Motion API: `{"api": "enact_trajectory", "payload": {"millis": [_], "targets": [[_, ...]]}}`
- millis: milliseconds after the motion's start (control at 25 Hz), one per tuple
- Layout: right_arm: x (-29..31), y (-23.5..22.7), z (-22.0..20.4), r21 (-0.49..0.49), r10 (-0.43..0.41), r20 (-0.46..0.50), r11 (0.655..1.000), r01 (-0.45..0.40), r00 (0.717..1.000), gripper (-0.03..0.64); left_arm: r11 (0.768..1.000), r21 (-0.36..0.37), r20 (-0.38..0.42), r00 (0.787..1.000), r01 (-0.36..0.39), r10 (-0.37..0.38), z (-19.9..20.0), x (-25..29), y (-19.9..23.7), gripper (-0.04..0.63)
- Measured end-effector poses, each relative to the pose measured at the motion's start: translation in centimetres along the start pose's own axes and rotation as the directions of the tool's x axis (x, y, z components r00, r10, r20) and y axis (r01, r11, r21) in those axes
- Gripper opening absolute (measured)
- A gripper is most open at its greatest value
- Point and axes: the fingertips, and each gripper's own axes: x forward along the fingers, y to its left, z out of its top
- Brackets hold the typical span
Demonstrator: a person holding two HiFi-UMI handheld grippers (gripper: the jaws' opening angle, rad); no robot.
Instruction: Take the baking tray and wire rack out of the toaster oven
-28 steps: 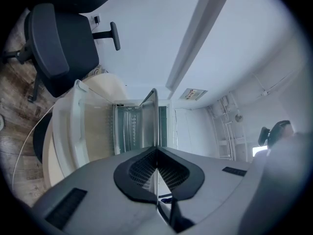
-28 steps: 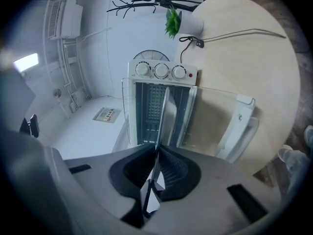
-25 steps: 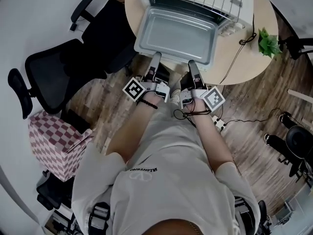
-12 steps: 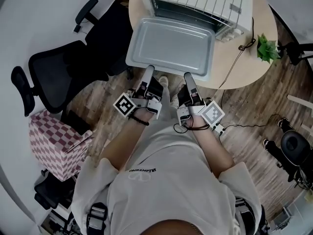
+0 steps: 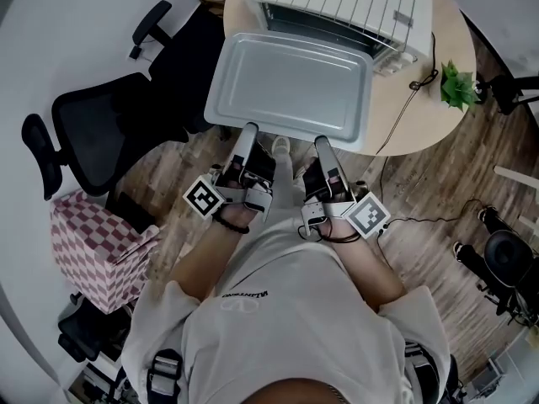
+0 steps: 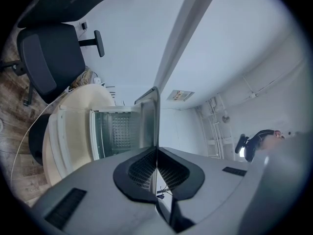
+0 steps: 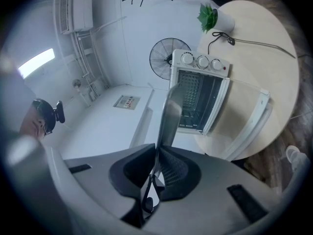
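Head view: baking tray point(image 5: 290, 87) is clear of the toaster oven point(image 5: 337, 2), held flat in front of its mouth, partly over the counter point(image 5: 442, 74), partly over the floor. Left gripper point(image 5: 248, 130) and right gripper point(image 5: 320, 141) take the near rim, spaced apart, probably so the wide pan cannot tip.

Left gripper view: fingers point(image 6: 139, 173) nearly pressed together, pinching the thin rim, which runs edge-on between them. A grid inside the oven may be the wire rack point(image 6: 120, 133); not certain.

Right gripper view: fingers point(image 7: 178, 173) also pinch the rim. Oven door point(image 7: 249, 121) hangs open, leaving the cavity reachable.
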Motion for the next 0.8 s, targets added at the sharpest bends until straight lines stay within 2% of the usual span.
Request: {"api": "enact_trajectory", "payload": {"millis": [400, 800], "targets": [[0.2, 4.9, 2.5, -0.116, 0.084, 0.042, 0.990, -0.079, 0.996, 0.029, 0.995, -0.003, -0.039, 0.994, 0.098, -0.098, -0.6, 2.9, -4.8, 0.008], [3.7, 7.1, 8.3, -0.210, 0.127, 0.122, 0.973, -0.100, 0.984, 0.029, 0.983, -0.004, -0.106, 0.977, 0.186, -0.185, -0.6, 10.6, -6.4, 0.008]]}}
